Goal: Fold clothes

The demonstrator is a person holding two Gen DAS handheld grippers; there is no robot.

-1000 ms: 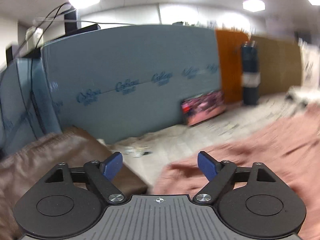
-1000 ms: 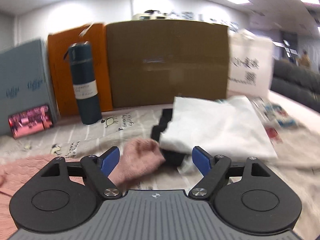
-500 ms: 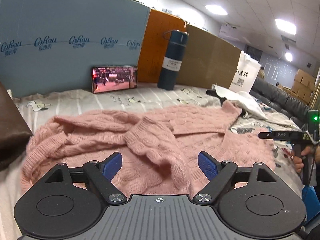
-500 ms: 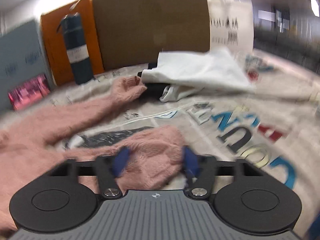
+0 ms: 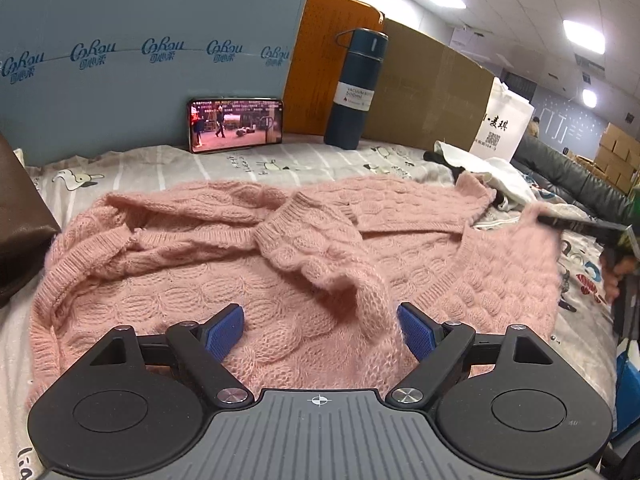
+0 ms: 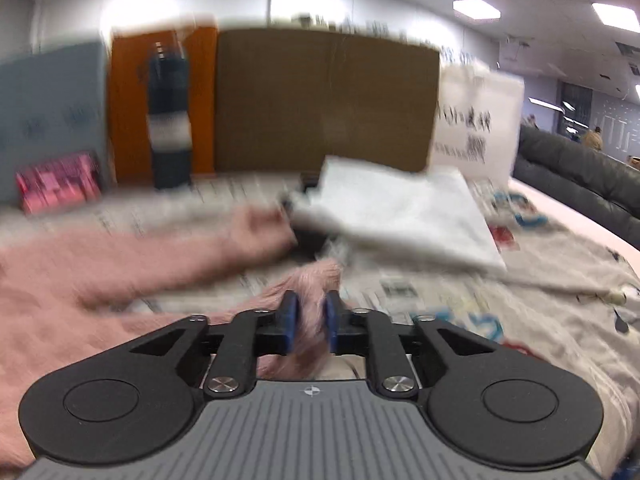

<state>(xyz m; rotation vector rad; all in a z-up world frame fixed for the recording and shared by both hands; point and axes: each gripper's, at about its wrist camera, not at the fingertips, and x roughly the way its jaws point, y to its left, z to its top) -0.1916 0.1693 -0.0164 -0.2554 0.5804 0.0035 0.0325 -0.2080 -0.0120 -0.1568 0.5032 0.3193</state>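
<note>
Sweater pinched at one corner, no fold made yet

Pink knit sweater lies spread and rumpled on the printed bedsheet; it covers most of the near surface. No clean fold line visible. One sleeve lies crumpled across the body, the other sleeve runs toward the far right. Judgement: task is at its start, with spreading and flattening in hand and all folds left to do.

Left gripper: jaws wide apart, holding nothing. It hovers low over the near part of the sweater. Knit shows between and beyond the blue pads; contact with the fabric cannot be told from this view.

Right gripper: jaws nearly closed, clamped on a tuft of pink knit that sticks out past the pads. The left view shows this corner lifted off the sheet at the right edge, with the fabric pulled into a taut slope from there. Right view is motion-blurred, so detail is poor.

Farther back: white garment lies over something dark, just beyond the far sleeve cuff. At the back of the bed stand a phone with a lit screen, a dark blue flask, and blue, orange and brown boards
</note>
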